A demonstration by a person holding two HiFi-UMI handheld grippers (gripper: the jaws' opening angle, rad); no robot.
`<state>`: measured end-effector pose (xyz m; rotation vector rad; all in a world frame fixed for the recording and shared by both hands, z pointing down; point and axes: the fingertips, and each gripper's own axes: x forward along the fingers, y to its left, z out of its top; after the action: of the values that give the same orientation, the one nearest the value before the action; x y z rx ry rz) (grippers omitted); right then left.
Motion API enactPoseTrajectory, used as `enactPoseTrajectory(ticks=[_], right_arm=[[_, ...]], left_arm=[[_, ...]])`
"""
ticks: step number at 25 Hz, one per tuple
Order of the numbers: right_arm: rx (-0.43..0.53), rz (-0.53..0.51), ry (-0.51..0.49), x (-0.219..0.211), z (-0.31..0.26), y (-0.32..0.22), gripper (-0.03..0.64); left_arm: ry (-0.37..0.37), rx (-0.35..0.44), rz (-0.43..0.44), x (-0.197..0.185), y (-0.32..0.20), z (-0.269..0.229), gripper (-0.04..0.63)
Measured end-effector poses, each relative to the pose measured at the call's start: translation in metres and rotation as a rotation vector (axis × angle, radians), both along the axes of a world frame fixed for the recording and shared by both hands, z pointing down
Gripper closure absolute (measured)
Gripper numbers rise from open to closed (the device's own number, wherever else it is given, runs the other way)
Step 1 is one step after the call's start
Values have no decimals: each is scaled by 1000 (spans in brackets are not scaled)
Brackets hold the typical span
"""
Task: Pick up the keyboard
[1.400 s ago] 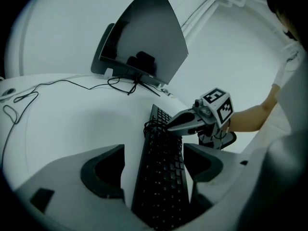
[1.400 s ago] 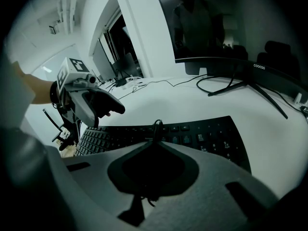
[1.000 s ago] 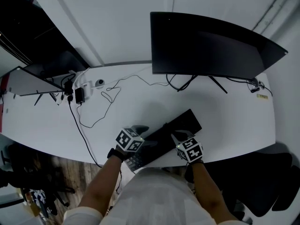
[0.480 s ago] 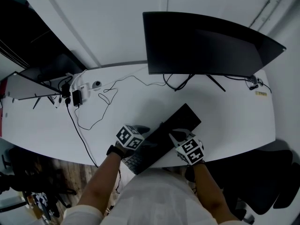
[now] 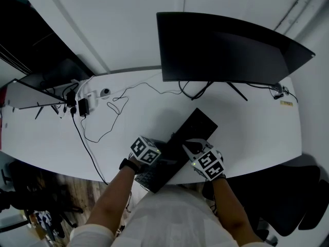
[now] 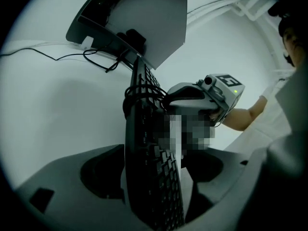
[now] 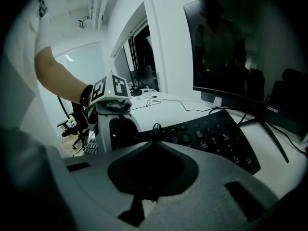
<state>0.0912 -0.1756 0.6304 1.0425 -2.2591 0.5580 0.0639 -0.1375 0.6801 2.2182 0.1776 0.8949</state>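
**Keyboard held in both claws; the step in hand seems to be the lift.**
The left gripper is clamped across the keyboard. The right gripper is almost closed on its thin edge (a cable loop shows at the tips). The keyboard slants over the front edge of the desk; next, I judge, both ends must rise evenly.

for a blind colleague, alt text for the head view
A person at a white desk grips a black keyboard with the left hand-held gripper and right hand-held gripper; a dark monitor stands behind.
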Motion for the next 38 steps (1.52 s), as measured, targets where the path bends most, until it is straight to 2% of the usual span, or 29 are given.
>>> enactPoseTrajectory(ticks=[5, 11, 19, 21, 23, 24, 26, 30, 38], right_arm=[[19, -27, -1, -9, -7, -6, 598], [28, -43, 0, -15, -11, -11, 598], [32, -55, 6, -22, -14, -12, 598], [33, -55, 6, -23, -14, -11, 598], [34, -54, 1, -23, -15, -11, 598], [35, -54, 0, -24, -16, -11, 598], [37, -57, 2, -25, -17, -11, 598], [38, -62, 9, -27, -18, -11, 598], [50, -84, 28, -28, -20, -8, 597]], left_arm=[[18, -45, 25, 6, 7, 1, 238], [0, -47, 59, 3, 9, 6, 238], [18, -130, 97, 1, 25, 10, 241], [26, -144, 80, 0, 23, 11, 280], [39, -152, 49, -1, 18, 10, 398], [47, -147, 38, -1, 14, 8, 412], [55, -144, 32, -2, 11, 4, 420], [57, -199, 37, -5, 17, 5, 441], [51, -194, 33, -9, 13, 3, 487]])
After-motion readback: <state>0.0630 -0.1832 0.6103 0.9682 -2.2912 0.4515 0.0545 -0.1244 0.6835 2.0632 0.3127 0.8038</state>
